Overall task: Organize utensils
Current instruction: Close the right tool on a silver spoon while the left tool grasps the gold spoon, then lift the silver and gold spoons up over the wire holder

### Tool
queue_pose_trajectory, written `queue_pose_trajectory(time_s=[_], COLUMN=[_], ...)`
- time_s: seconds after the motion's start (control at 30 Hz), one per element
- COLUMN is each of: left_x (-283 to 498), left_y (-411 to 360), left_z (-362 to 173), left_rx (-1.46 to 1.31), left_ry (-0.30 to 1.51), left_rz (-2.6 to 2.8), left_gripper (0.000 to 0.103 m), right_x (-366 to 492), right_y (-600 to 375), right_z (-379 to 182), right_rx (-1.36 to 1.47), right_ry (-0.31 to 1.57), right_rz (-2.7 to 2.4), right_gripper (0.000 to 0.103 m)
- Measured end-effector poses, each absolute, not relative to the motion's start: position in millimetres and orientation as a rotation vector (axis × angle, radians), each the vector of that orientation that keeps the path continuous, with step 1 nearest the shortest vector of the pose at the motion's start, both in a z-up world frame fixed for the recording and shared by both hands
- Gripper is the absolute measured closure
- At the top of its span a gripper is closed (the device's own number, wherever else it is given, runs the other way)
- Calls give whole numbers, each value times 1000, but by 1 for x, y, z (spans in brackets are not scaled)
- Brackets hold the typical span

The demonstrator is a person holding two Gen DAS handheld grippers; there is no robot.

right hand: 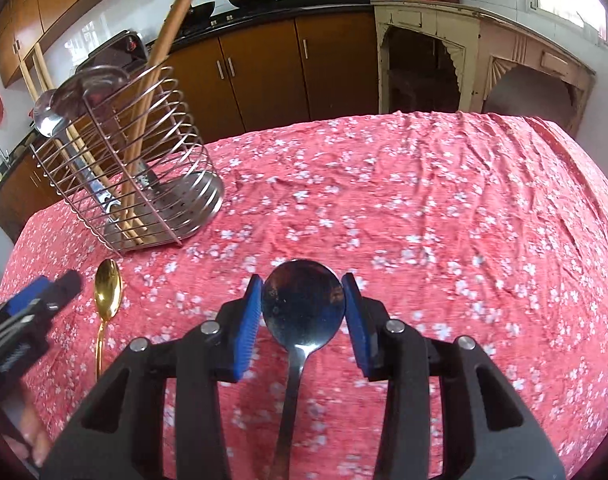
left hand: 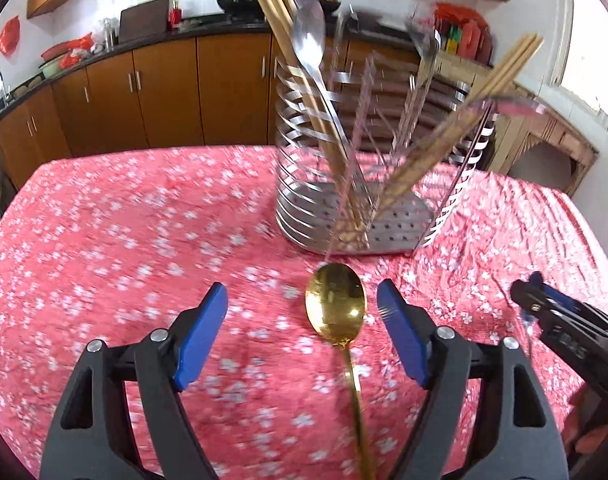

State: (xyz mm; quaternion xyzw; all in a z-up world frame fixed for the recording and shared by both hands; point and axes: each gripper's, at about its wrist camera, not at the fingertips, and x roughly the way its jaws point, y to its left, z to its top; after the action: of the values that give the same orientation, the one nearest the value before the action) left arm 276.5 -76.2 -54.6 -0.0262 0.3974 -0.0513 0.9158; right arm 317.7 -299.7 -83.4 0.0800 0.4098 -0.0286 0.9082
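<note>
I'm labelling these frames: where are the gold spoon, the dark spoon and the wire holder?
gold spoon (left hand: 335, 305), left wrist view, on its bowl.
dark spoon (right hand: 302, 303), right wrist view, on its bowl.
wire holder (right hand: 203, 196), right wrist view, on its perforated base.

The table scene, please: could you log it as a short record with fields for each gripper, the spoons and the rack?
left gripper: open, fingers either side of the gold spoon, not touching it
right gripper: pads at the bowl of the dark spoon; contact unclear
wire rack: upright on the red floral tablecloth
rack contents: chopsticks, metal spoon
</note>
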Motion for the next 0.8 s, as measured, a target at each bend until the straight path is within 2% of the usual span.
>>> queue_pose_trajectory(time_s=[0.17, 0.33, 0.4, 0.47, 0.53, 0.8], left_x=[293, 306, 308, 309, 309, 308], left_y=[-86, -90, -91, -92, -91, -63], left_z=[-69, -78, -78, -77, -73, -72], left_rx=[-48, -64, -48, -36, -40, -56], left_ry=[882, 918, 909, 897, 895, 894], left_rz=[-56, -28, -18, -30, -46, -53], left_gripper=[20, 20, 27, 52, 63, 63], right_x=[315, 324, 327, 329, 330, 323], right_y=[-307, -310, -307, -304, -302, -289], right_z=[-84, -92, -94, -96, -98, -99], right_rx=[167, 166, 165, 163, 155, 114], right_ry=[852, 868, 874, 883, 885, 887], right_rz=[-39, -14, -6, 2, 2, -26], right_gripper=[63, 63, 63, 63, 63, 62])
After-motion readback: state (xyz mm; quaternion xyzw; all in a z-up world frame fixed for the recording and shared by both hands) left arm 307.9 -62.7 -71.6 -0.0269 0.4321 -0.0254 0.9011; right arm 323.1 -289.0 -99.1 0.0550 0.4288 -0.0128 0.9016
